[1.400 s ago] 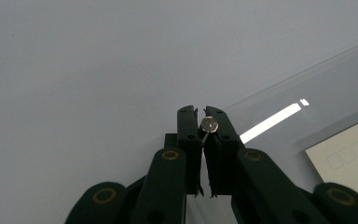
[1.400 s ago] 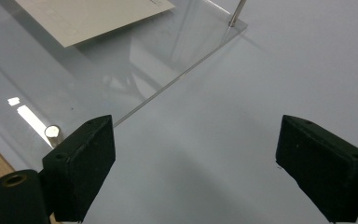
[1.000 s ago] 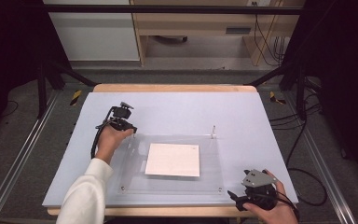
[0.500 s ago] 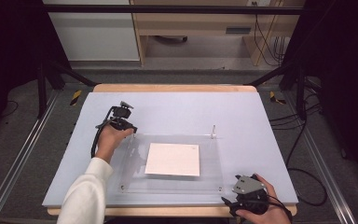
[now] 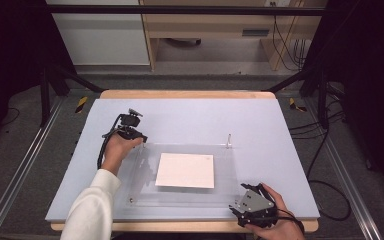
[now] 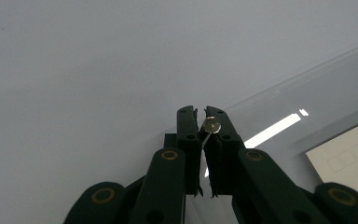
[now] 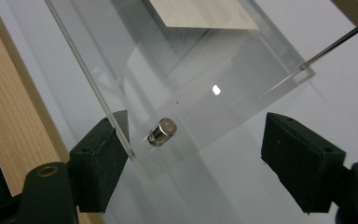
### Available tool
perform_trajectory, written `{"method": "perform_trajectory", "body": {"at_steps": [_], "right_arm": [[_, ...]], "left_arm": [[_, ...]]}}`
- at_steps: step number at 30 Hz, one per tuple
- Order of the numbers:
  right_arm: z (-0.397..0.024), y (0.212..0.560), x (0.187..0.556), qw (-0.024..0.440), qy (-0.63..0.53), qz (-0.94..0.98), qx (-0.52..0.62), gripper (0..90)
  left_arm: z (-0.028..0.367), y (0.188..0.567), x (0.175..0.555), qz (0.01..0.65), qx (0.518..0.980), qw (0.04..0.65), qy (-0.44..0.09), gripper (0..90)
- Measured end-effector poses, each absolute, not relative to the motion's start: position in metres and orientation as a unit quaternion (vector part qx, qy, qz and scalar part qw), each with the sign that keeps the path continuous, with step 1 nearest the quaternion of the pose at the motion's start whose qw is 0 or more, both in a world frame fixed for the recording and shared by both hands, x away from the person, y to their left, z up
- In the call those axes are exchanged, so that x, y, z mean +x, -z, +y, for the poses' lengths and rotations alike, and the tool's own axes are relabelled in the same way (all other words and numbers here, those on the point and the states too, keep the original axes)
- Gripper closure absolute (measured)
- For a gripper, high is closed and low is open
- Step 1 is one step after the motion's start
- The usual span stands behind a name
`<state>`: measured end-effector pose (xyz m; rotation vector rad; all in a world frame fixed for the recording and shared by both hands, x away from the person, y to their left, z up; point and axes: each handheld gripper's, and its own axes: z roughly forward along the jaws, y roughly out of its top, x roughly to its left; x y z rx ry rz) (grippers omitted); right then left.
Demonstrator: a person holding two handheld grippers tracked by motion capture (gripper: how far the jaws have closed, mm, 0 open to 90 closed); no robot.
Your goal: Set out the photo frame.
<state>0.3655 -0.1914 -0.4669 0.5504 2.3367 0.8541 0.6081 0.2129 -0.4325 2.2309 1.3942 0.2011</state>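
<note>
Now your left tool [image 5: 139,139] pinches a small metal pin [image 6: 211,126] between nearly closed jaws at the clear sheet's [image 5: 145,195] far left corner. Your right tool [image 7: 196,154] gapes wide around a short metal peg [image 7: 162,131] at the sheet's near right corner, on the surface [image 5: 190,117].
</note>
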Motion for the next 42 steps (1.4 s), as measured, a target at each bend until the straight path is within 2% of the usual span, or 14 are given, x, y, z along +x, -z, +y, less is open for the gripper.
{"method": "perform_trajectory", "body": {"at_steps": [14,23,32,42], "right_arm": [[-0.188,0.462,0.361,0.312,-0.332,0.871,0.186,39.4],[-0.189,0.459,0.361,0.319,-0.338,0.864,0.192,43.3],[-0.191,0.458,0.362,0.325,-0.344,0.859,0.195,45.5],[-0.187,0.470,0.364,0.335,-0.313,0.872,0.171,42.6]], "left_arm": [[0.213,0.434,0.606,0.505,0.819,0.260,-0.083,84.3],[0.212,0.434,0.605,0.509,0.816,0.260,-0.088,84.3],[0.213,0.434,0.608,0.517,0.812,0.261,-0.077,84.6],[0.214,0.435,0.611,0.512,0.815,0.260,-0.076,84.4]]}}
